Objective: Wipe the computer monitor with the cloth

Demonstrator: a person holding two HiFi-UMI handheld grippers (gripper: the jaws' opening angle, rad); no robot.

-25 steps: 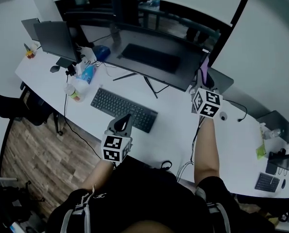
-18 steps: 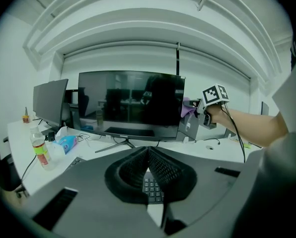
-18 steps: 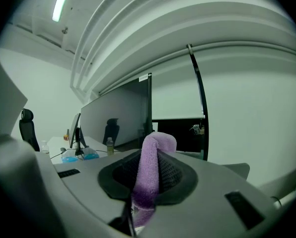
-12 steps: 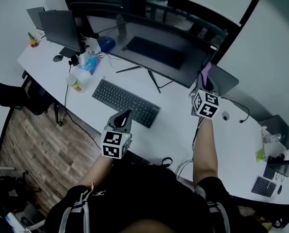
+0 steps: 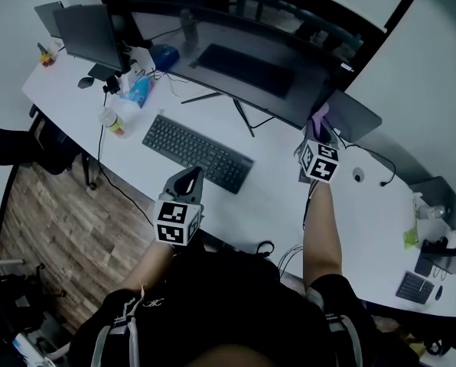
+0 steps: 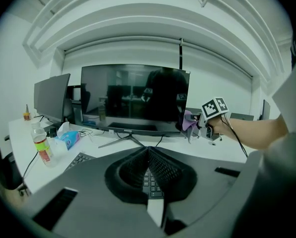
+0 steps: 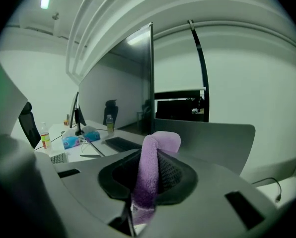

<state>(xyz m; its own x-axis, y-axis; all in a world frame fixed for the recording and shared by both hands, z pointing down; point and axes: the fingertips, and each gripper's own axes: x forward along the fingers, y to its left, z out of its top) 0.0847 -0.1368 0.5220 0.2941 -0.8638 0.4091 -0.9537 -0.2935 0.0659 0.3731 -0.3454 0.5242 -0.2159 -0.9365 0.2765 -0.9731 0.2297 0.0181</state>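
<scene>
A: Where is free room on the desk?

B: Between the keyboard and the right gripper the white top is bare, so a hand can pass there. The air over the keyboard, in front of the monitor, is open too.

A: And what stands in the way?

B: Under the screen the stand legs spread toward the keyboard. At the left, the bottle and the blue tissue pack crowd the way to the small monitor. Just beyond the right gripper stands a grey panel, maybe the back of another screen. It is close to the monitor's right edge, and the gap there is narrow.
</scene>
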